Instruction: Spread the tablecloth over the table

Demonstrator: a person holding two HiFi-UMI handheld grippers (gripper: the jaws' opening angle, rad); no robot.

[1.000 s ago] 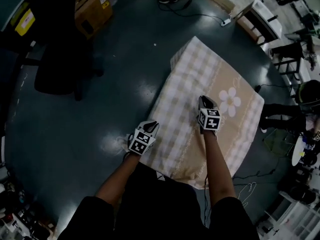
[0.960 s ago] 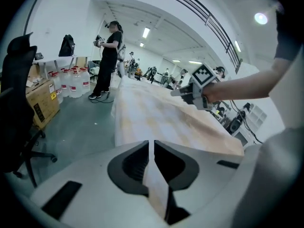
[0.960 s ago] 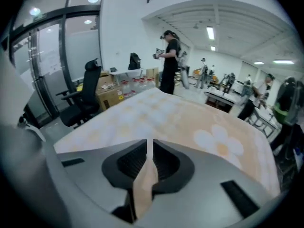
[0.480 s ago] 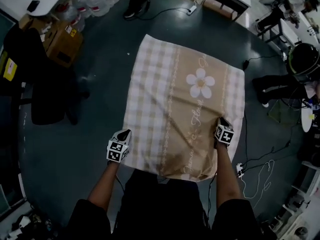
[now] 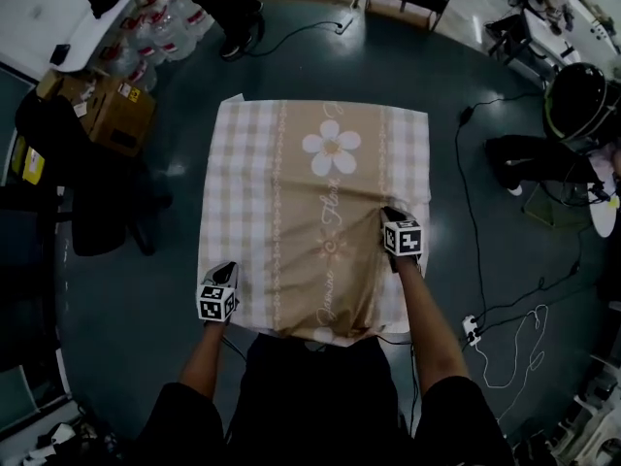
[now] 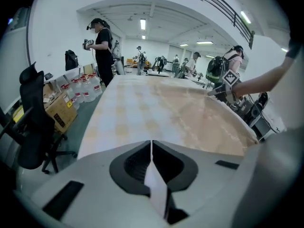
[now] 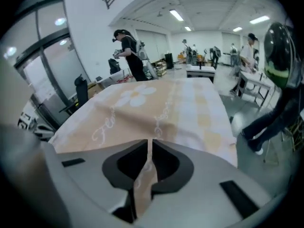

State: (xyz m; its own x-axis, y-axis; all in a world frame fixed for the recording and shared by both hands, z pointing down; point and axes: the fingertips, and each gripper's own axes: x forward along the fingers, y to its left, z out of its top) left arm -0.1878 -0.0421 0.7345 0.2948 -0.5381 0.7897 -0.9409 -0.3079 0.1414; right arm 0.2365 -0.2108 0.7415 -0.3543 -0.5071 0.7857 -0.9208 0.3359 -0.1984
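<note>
Ahead, both forearms [image 5: 427, 318] extended, left hand-held gripper [image 5: 225, 270] and right hand-held gripper [image 5: 389, 214] each clamped on tablecloth [image 5: 320, 187].

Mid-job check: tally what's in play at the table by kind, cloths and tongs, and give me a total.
Tablecloth: 1
Tongs: 2, left tongs and right tongs, each clamped on the tablecloth's near edge
Total: 3

Beige-and-white checked tablecloth [image 5: 291, 202], white flower

Checked tablecloth [image 5: 291, 192] spread over table, edges hanging.
</note>
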